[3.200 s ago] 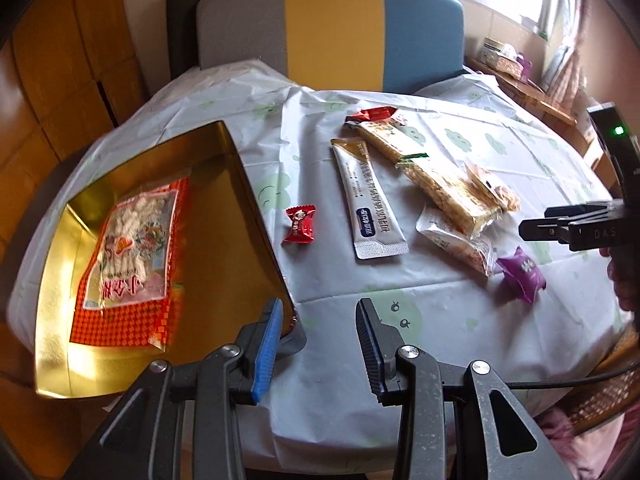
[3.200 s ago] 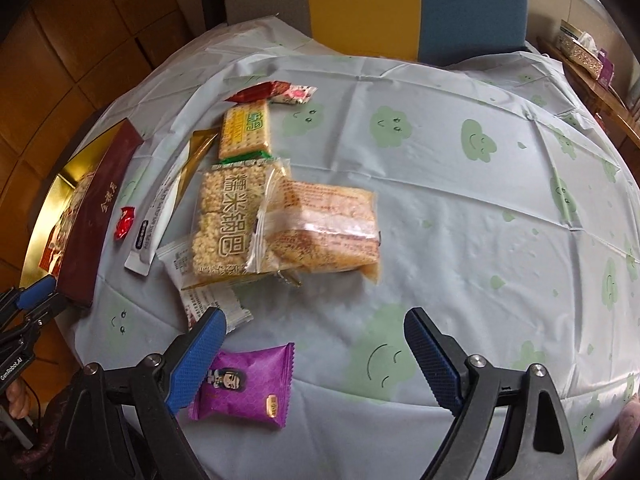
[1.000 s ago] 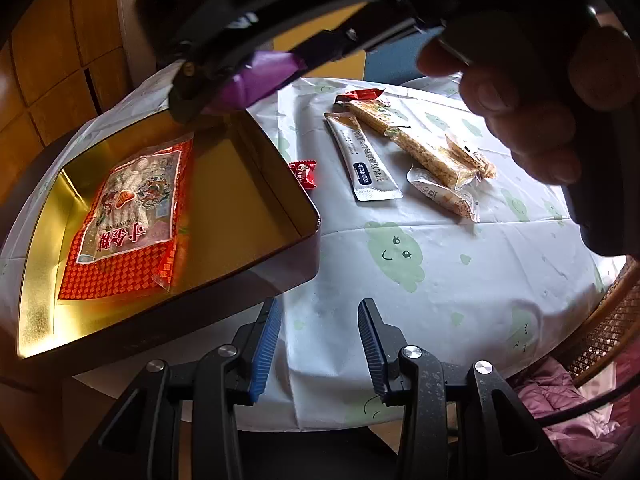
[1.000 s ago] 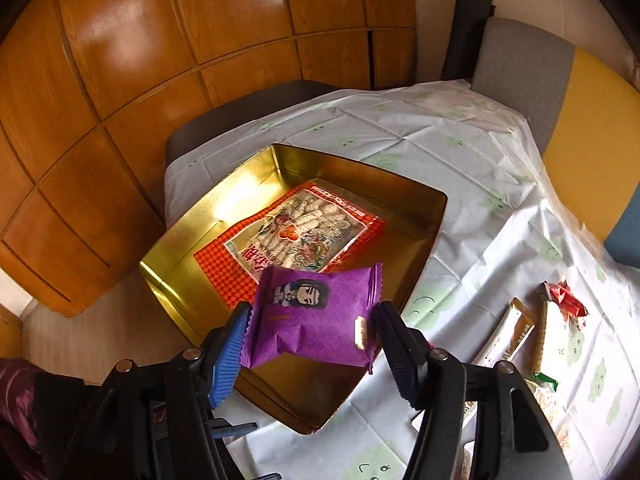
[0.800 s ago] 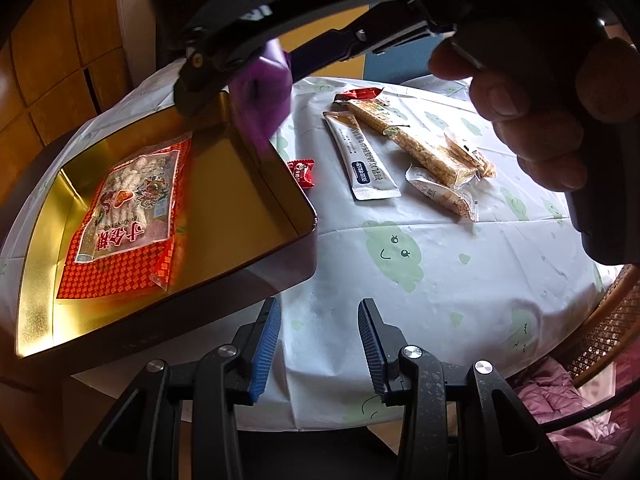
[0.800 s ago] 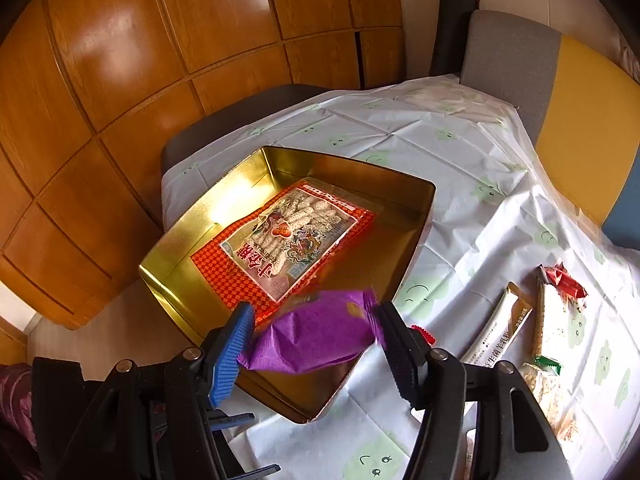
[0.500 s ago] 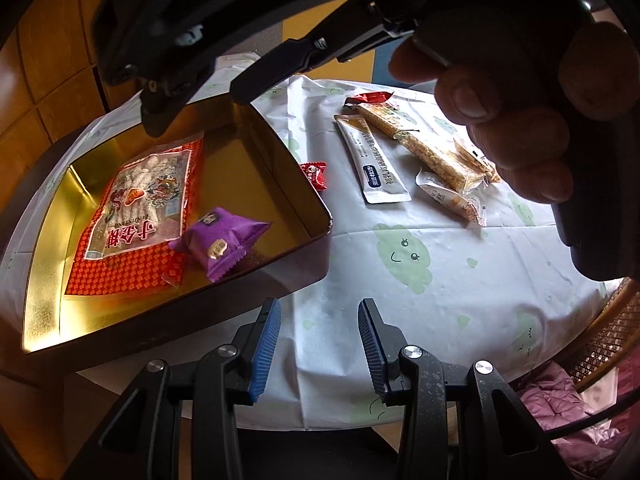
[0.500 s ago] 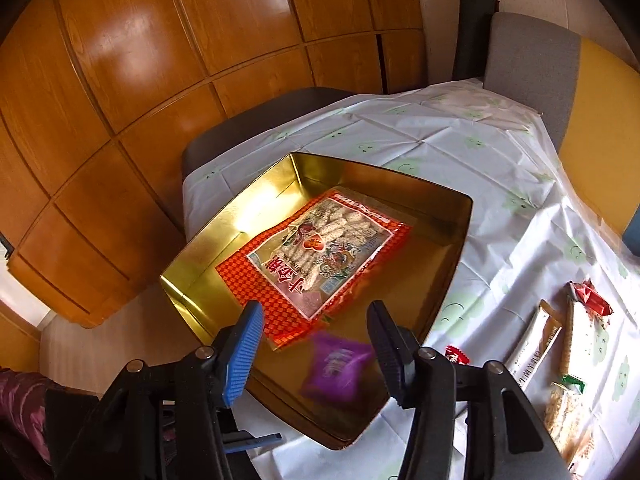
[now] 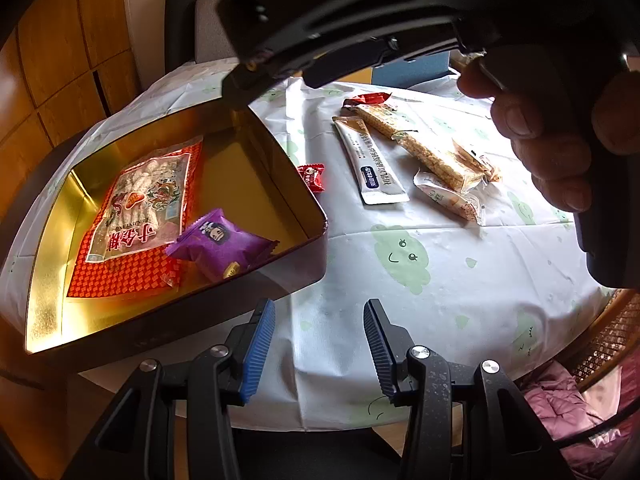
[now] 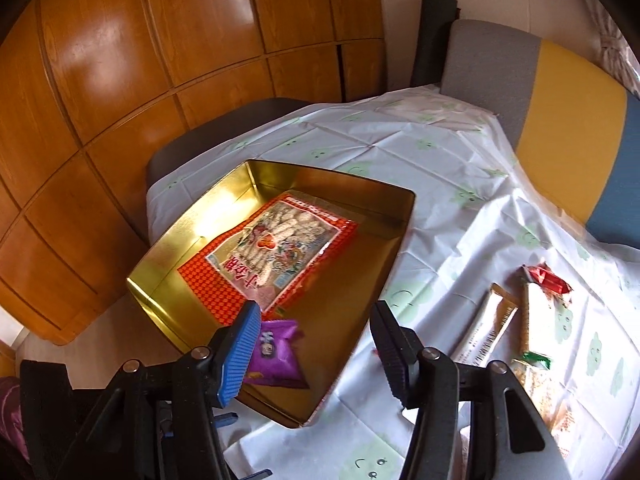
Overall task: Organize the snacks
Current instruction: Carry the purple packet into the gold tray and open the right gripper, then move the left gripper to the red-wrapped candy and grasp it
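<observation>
A gold tin box [image 9: 280, 152] [image 10: 400, 224] sits at the table's left. In it lie a red-orange cracker bag [image 9: 136, 216] [image 10: 276, 252] and a purple snack packet [image 9: 220, 244] [image 10: 276, 352]. My right gripper [image 10: 316, 344] is open and empty above the box's near corner; its body fills the top of the left wrist view [image 9: 360, 20]. My left gripper [image 9: 320, 344] is open and empty above the table's near edge. On the tablecloth lie a small red candy [image 9: 312, 176], a white stick pack [image 9: 372, 160] [image 10: 488, 328] and rice cracker packs [image 9: 432, 152] [image 10: 536, 320].
A red wrapper [image 9: 368, 99] [image 10: 546, 276] lies at the far end of the snack row. A grey, yellow and blue chair back [image 10: 560, 88] stands behind the table. Wood panelling [image 10: 120, 80] is on the left. A wicker chair [image 9: 608, 340] is at the right.
My right gripper opened above the box and the purple packet fell into it, coming to rest beside the cracker bag. The left gripper stayed open and hardly moved.
</observation>
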{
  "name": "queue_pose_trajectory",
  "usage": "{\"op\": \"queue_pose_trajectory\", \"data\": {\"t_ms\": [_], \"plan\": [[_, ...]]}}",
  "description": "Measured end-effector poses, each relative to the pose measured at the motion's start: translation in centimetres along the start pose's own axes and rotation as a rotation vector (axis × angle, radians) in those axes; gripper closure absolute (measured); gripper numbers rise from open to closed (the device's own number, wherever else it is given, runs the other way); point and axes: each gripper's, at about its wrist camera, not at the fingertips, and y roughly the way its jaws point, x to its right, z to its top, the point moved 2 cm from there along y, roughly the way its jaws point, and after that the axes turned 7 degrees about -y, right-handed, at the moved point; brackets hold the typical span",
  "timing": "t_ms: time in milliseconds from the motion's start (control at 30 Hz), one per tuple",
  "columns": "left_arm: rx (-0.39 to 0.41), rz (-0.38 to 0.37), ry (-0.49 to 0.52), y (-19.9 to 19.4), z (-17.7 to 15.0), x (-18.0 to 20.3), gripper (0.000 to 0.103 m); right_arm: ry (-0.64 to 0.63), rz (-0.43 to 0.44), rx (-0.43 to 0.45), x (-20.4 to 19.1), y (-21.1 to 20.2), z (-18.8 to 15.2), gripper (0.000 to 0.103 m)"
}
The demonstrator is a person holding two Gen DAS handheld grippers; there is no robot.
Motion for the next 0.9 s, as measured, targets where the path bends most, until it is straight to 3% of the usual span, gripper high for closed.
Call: {"op": "queue_pose_trajectory", "data": {"t_ms": [333, 467, 600, 900], "plan": [[-0.004, 0.001, 0.030, 0.0, 0.0, 0.7, 0.056, 0.000, -0.120, -0.006, 1.7, -1.5, -2.7, 0.045], [0.002, -0.006, 0.040, -0.2, 0.2, 1.1, 0.047, -0.004, -0.195, -0.026, 2.7, -2.1, -4.3, 0.045], [0.011, -0.008, 0.053, -0.6, 0.9, 1.6, 0.047, -0.016, -0.282, -0.038, 3.7, -3.3, -6.1, 0.043], [0.039, -0.025, 0.065, -1.5, 3.6, 2.9, 0.047, -0.025, -0.388, -0.071, 6.5, -5.6, -9.5, 0.042]]}}
